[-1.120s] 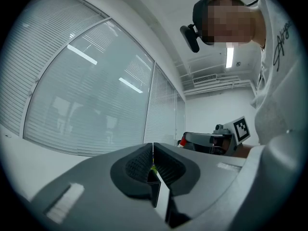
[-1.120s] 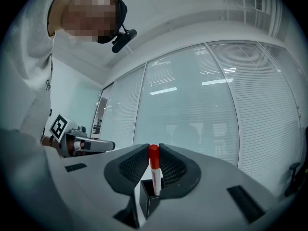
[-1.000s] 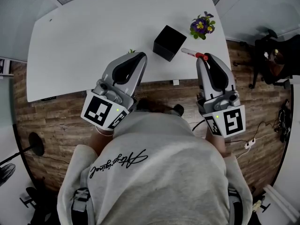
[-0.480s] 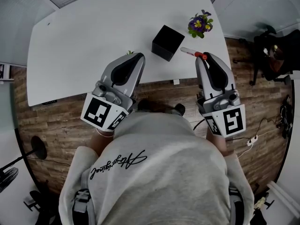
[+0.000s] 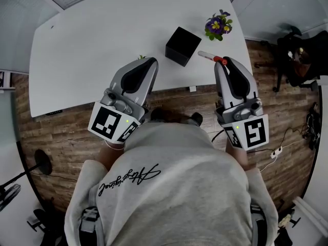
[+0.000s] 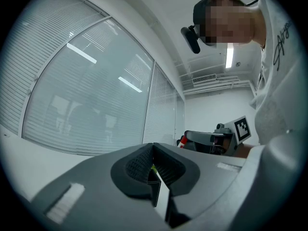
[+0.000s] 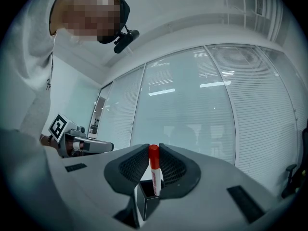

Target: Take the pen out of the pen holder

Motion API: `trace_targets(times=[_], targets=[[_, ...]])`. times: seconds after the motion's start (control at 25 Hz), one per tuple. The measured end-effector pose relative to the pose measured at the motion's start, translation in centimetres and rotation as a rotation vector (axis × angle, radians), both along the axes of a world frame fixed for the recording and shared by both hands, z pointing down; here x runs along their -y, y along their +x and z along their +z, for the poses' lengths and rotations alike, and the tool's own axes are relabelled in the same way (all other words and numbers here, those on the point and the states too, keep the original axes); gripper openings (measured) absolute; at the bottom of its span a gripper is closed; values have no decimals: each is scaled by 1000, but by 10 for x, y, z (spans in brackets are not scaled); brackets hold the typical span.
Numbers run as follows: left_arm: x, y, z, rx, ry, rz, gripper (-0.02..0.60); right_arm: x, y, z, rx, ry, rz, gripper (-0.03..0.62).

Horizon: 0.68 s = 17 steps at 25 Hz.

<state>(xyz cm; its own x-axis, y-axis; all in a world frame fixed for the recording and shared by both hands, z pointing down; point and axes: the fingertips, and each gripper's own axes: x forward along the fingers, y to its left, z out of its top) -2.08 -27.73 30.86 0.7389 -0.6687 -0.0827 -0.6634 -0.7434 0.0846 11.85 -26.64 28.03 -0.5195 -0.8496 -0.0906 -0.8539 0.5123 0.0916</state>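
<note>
One pen (image 5: 207, 56), red cap, pinched crosswise in the right gripper (image 7: 153, 163). Jaws are closed onto the cap end, so most of the white barrel sticks out free. In the head view it's clear of the black pen holder (image 5: 183, 46): white end points at the holder's near corner, just beside it, not inside. Reads to me as extraction done, pen just being held. The right gripper view stacks the holder behind the pen, but that's only line of sight. Holder sits on the white table (image 5: 92, 50) near its front edge; can't tell if anything else is in it. Left gripper (image 6: 153, 150) has its jaws pressed together with nothing in them, parked left of the holder, likely idle since one hand is enough. Potted flowers (image 5: 219, 26) beyond the holder, not involved
</note>
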Motion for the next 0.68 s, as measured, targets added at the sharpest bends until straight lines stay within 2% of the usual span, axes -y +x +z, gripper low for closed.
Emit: trace_targets(times=[0.68], targets=[[2, -5, -1, 6, 3, -10, 0, 2, -3, -4, 2, 12, -12, 64]])
